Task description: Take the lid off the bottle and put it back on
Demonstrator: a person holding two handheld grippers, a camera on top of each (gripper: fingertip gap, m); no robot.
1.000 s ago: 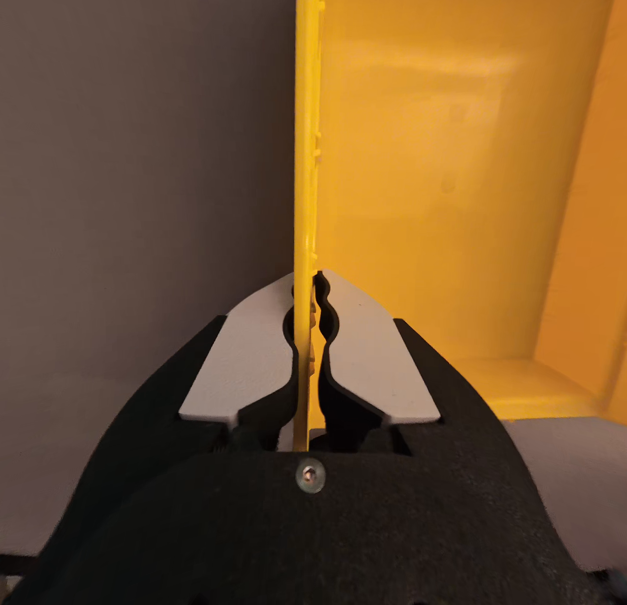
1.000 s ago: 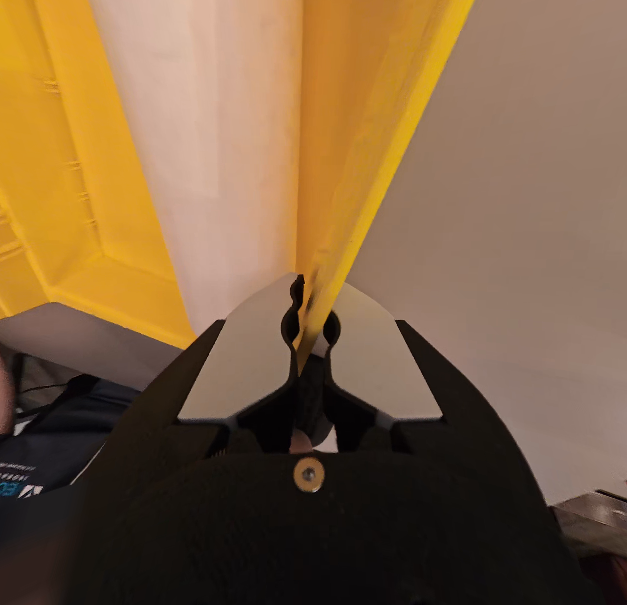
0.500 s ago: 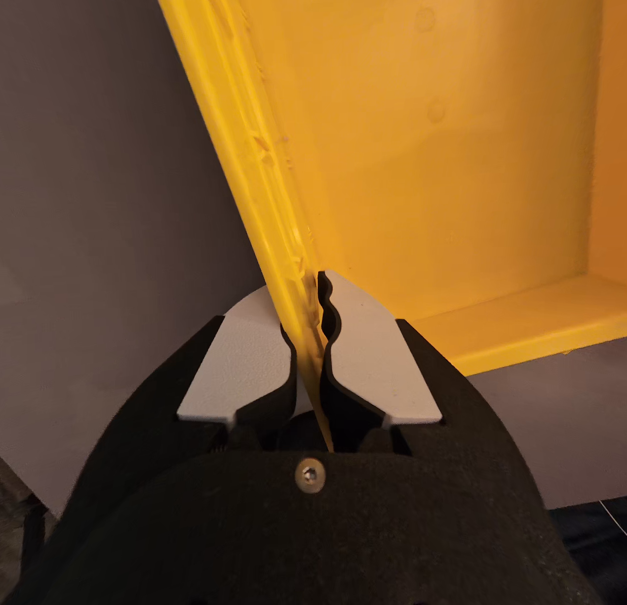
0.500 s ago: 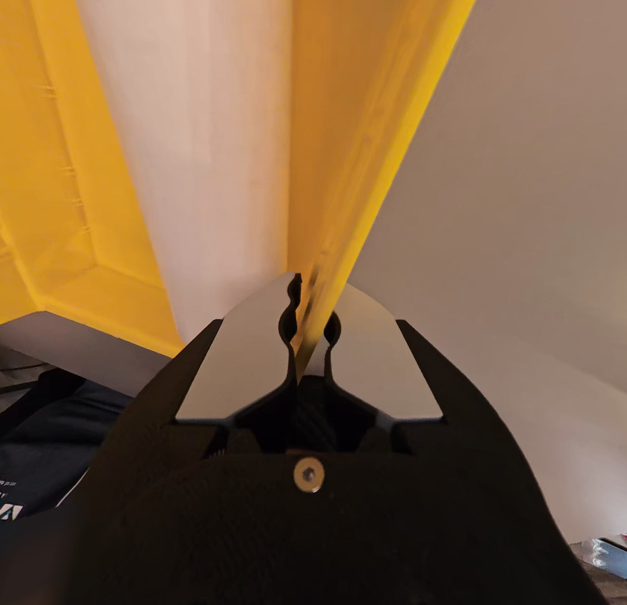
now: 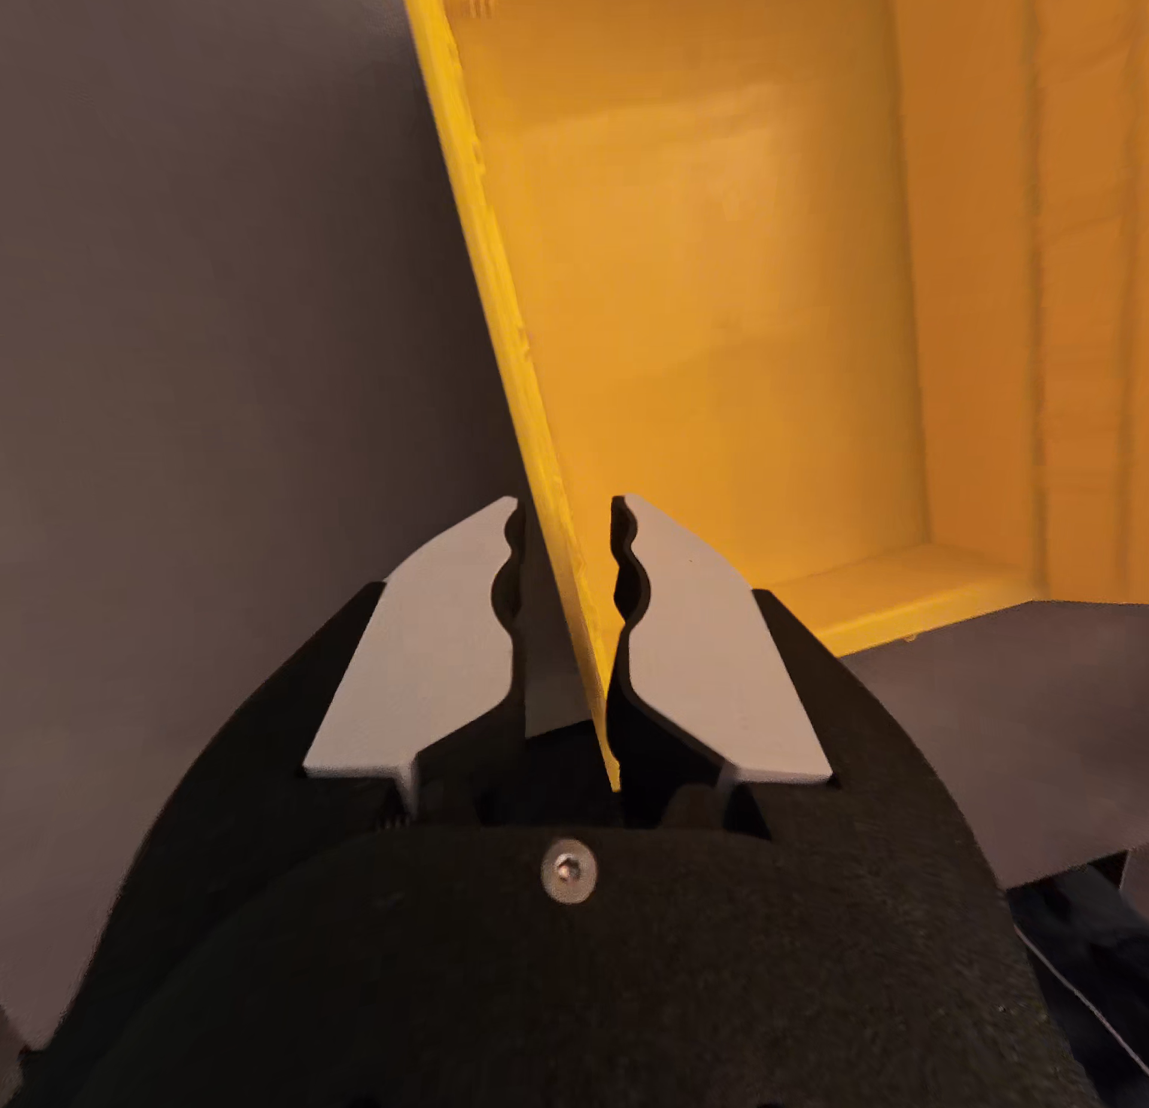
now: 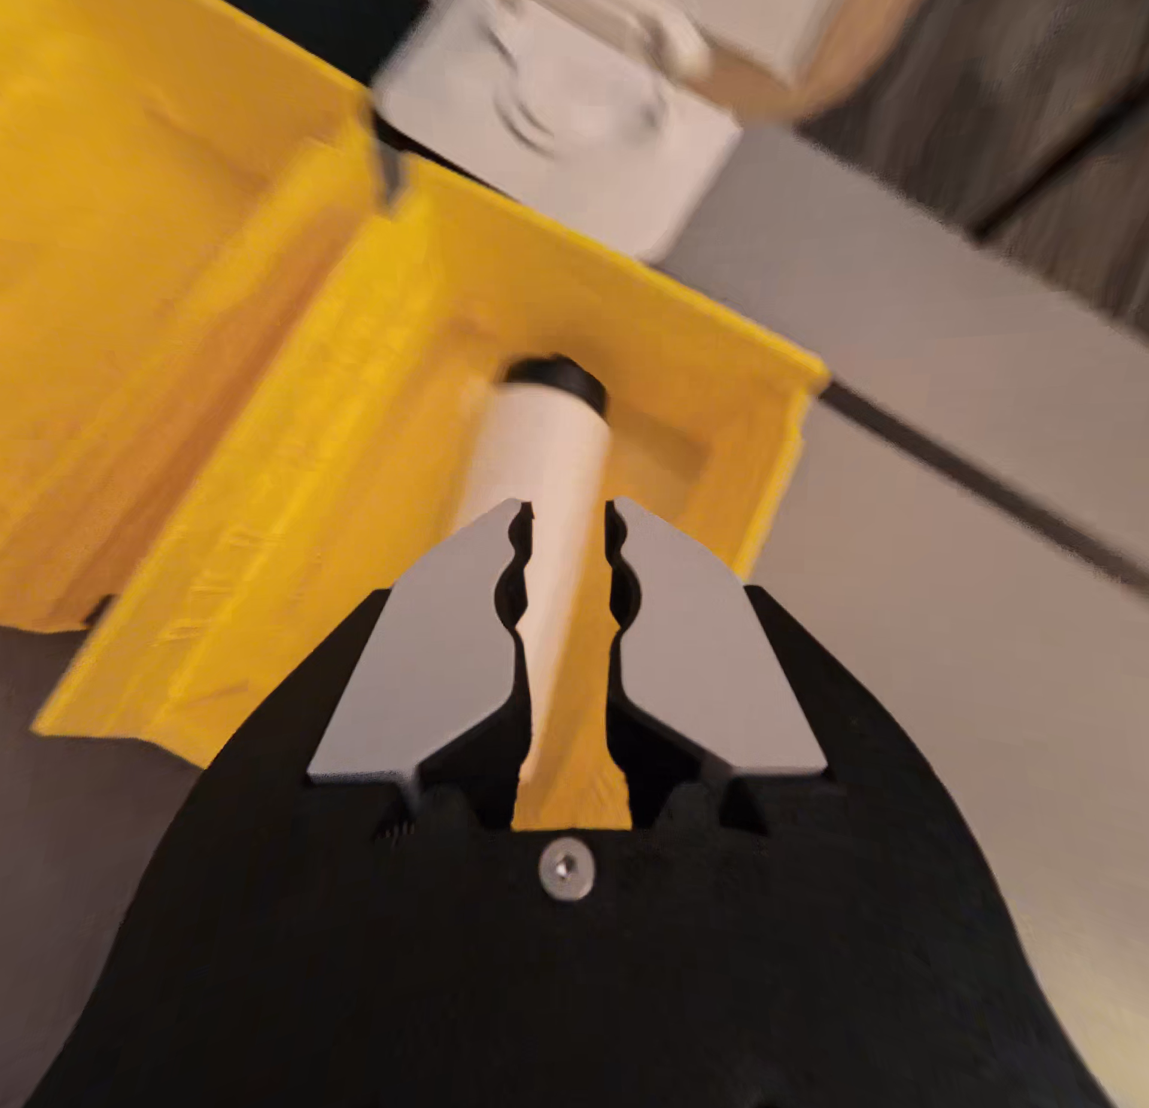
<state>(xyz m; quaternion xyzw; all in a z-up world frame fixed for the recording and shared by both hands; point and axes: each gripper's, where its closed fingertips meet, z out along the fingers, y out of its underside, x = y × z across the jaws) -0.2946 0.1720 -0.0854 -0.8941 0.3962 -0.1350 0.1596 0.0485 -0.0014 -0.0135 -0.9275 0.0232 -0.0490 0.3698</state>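
1. Left gripper (image 5: 566, 512): parted a little, straddling the thin wall of a yellow bin (image 5: 497, 257); wall close against the right finger, clear of the left, nothing clamped.
2. Right gripper (image 6: 569, 512): narrowly parted, gripping nothing, poised above the same bin (image 6: 261, 432).
3. Cream bottle (image 6: 547, 456): lying inside the bin, black lid (image 6: 559, 377) on, at the far end.
4. Grey table (image 6: 932, 519) under the bin.

A plain grey table (image 5: 217, 394) runs dim under warm, low light, and off past its far edge sits a blurred white box (image 6: 559, 121) beside something tan, with dark flooring (image 6: 1026, 115) beyond.
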